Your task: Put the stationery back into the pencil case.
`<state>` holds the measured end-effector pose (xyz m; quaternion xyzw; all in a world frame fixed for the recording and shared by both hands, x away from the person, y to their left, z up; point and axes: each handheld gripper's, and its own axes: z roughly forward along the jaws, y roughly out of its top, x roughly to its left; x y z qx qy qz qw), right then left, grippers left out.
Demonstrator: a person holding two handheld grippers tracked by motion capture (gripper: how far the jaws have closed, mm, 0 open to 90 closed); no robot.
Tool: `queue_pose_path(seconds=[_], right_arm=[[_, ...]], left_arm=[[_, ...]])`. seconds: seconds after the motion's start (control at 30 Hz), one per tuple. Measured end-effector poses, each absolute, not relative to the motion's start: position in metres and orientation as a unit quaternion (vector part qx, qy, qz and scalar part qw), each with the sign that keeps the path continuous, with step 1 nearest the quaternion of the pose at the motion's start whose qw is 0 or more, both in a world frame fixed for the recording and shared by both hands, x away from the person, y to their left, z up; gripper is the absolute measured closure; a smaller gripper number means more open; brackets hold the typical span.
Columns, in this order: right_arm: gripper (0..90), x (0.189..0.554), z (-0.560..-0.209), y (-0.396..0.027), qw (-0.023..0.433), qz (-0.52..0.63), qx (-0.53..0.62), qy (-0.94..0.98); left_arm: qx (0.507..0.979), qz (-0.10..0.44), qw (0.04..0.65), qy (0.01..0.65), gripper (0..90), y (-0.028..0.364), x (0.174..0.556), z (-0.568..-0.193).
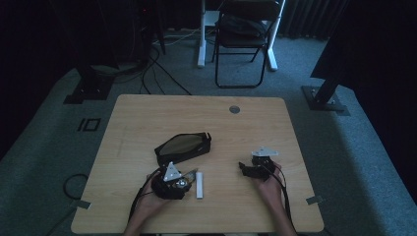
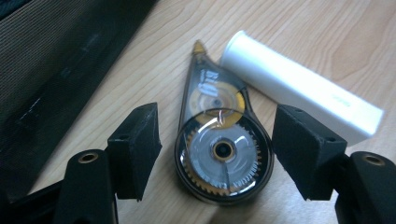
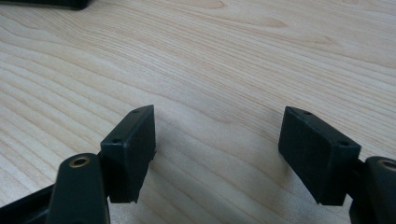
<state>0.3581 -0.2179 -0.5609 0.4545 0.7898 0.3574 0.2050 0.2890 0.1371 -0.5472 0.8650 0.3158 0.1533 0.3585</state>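
Correction tape lies flat between the left gripper's spread jaws, untouched

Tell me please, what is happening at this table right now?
A person holds a gripper in each hand. The left gripper has its fingers open on either side of a correction tape dispenser lying on the table, without pressing it. A white stick and a black pouch lie close by. The right gripper waits open over bare wood.
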Motion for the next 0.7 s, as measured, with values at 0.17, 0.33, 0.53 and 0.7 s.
queue_pose_path(seconds=[0.17,0.33,0.53,0.7], right_arm=[[27.4,0.3581,-0.5609,-0.2179,0.205,0.357,0.455,0.790],[27.4,0.3581,-0.5609,-0.2179,0.205,0.357,0.454,0.790],[27.4,0.3581,-0.5609,-0.2179,0.205,0.357,0.454,0.790],[27.4,0.3581,-0.5609,-0.2179,0.205,0.357,0.454,0.790]], left_arm=[[0.869,0.155,0.346,0.317,33.4,0.1377,0.2915,-0.5510],[0.868,0.146,0.351,0.318,34.6,0.1380,0.2946,-0.5525],[0.870,0.142,0.351,0.317,36.8,0.1388,0.2958,-0.5523],[0.872,0.141,0.350,0.312,41.1,0.1392,0.2966,-0.5512]])
